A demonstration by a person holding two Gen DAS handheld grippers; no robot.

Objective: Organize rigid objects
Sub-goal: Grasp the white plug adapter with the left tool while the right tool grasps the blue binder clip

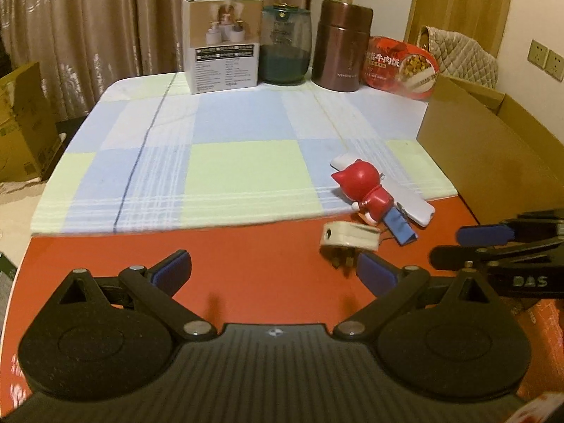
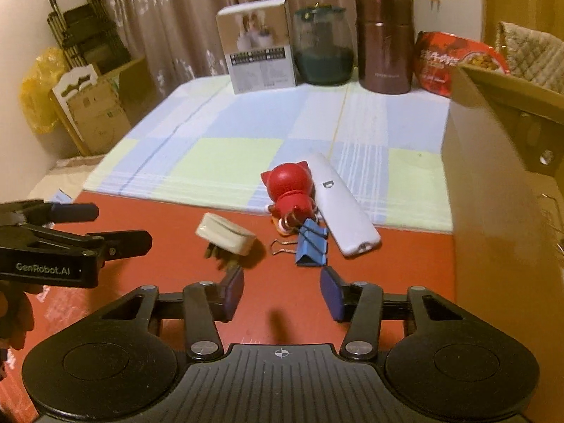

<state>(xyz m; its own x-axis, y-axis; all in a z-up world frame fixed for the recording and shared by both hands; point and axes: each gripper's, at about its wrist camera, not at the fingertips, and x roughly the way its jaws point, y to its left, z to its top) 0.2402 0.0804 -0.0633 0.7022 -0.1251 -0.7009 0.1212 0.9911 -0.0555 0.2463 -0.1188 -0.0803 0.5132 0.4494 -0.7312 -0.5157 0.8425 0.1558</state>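
Note:
A small pile lies where the red table top (image 2: 169, 232) meets the checked cloth (image 2: 225, 155): a red cat figurine (image 2: 287, 185), a long white flat device (image 2: 343, 204), a blue binder clip (image 2: 312, 243) and a white plug adapter (image 2: 225, 234) with its prongs down. In the left wrist view the figurine (image 1: 366, 185), the adapter (image 1: 349, 236) and the clip (image 1: 400, 227) sit to the front right. My right gripper (image 2: 282, 290) hangs open just short of the clip and adapter, holding nothing. My left gripper (image 1: 273, 273) is open wide over bare red table, left of the adapter.
At the table's back stand a white carton (image 1: 224, 44), a green glass jar (image 1: 285, 47), a brown flask (image 1: 342, 46) and a red food packet (image 1: 400, 67). A tall open cardboard box (image 2: 500, 190) rises along the right side. More cardboard boxes (image 2: 95, 112) sit on the floor left.

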